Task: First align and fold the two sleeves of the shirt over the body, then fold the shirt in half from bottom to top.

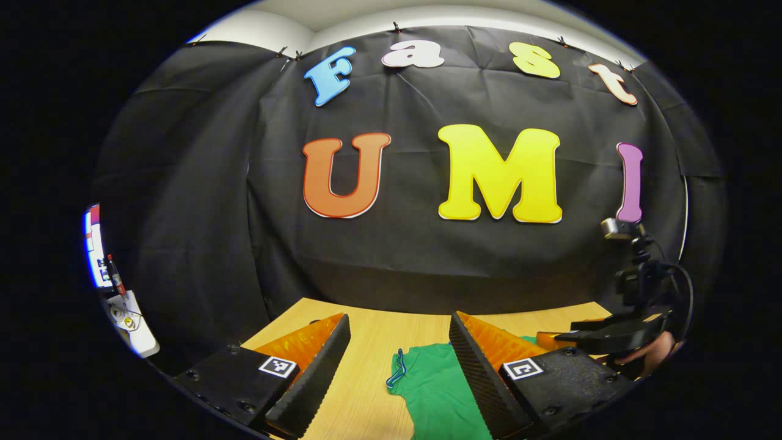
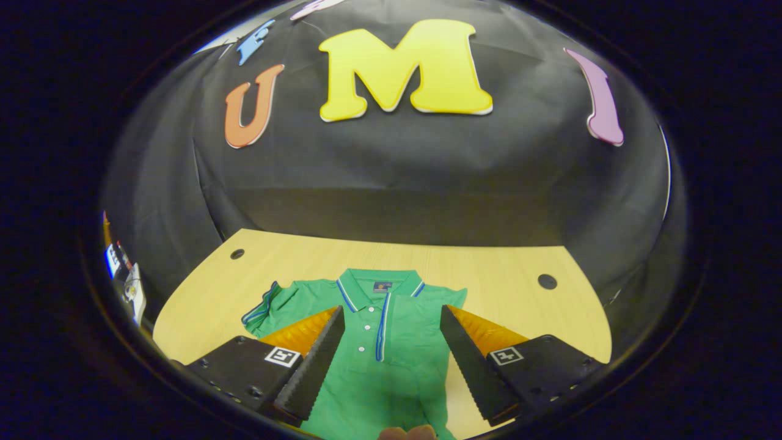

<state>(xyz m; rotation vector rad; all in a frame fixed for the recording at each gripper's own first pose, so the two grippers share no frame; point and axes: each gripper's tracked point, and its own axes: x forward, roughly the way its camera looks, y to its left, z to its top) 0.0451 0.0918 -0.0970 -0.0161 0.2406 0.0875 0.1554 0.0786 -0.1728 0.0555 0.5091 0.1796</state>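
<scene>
In the right gripper view, the right gripper (image 2: 391,342) is held wide apart and empty above the green shirt (image 2: 379,360), which is spread collar-up on the wooden table (image 2: 507,287) with its placket (image 2: 382,333) seen between the two fingers and one sleeve (image 2: 263,305) reaching out on the left. In the left gripper view, the left gripper (image 1: 400,360) is likewise spread wide and empty above the table, a sleeve edge of the shirt (image 1: 437,385) lying between its fingers nearer the right one. The right gripper (image 1: 611,336) is seen there too, just beyond the shirt at the table's right edge, a hand (image 1: 657,353) glimpsed behind it.
</scene>
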